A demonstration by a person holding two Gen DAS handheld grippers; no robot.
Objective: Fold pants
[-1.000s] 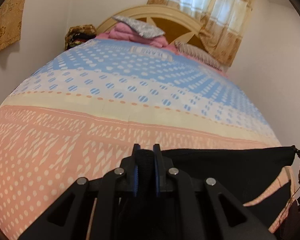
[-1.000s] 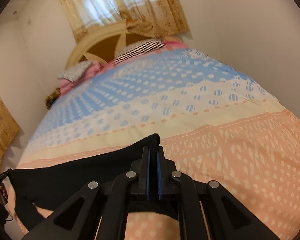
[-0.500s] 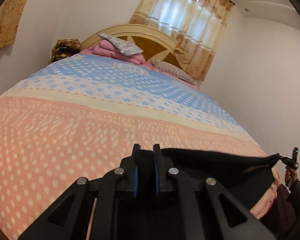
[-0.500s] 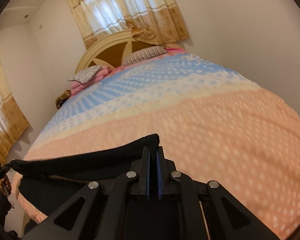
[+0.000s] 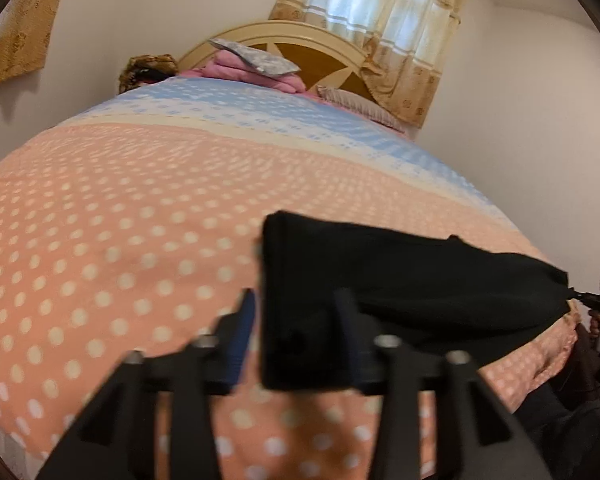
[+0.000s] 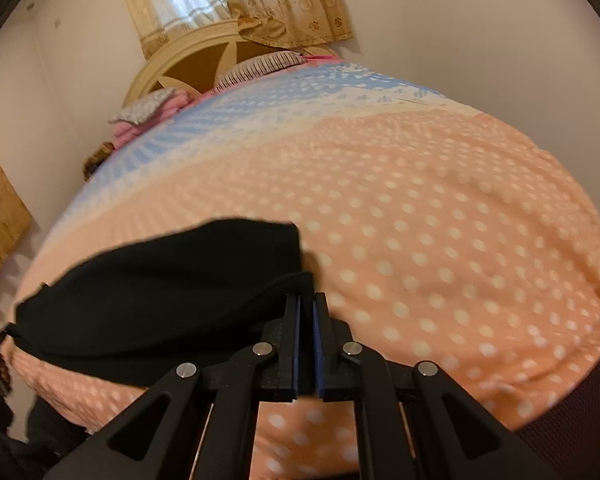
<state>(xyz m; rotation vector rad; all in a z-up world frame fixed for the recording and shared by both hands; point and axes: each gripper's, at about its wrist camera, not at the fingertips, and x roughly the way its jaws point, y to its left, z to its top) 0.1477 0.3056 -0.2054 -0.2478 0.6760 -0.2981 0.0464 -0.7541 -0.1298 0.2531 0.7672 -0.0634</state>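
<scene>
The black pants (image 5: 400,280) lie across the near end of the bed on the pink dotted bedspread (image 5: 120,220). My left gripper (image 5: 296,340) is open, its fingers spread, with a corner of the pants lying loose between them. In the right wrist view the pants (image 6: 160,292) spread to the left. My right gripper (image 6: 307,344) has its jaws nearly closed, a thin gap between the pads, and the cloth edge lies just beyond the tips. The right gripper shows small at the far end of the pants in the left wrist view (image 5: 598,304).
The bedspread (image 6: 420,220) turns blue and white toward the headboard (image 5: 300,40). Folded pink and grey bedding (image 5: 252,64) and a striped pillow (image 6: 260,66) lie at the head. Curtains (image 5: 380,20) hang behind. Walls stand close on both sides.
My left gripper has opened and let go of the pants corner. Both grippers have come down low over the bed, and the pants have settled onto the bedspread.
</scene>
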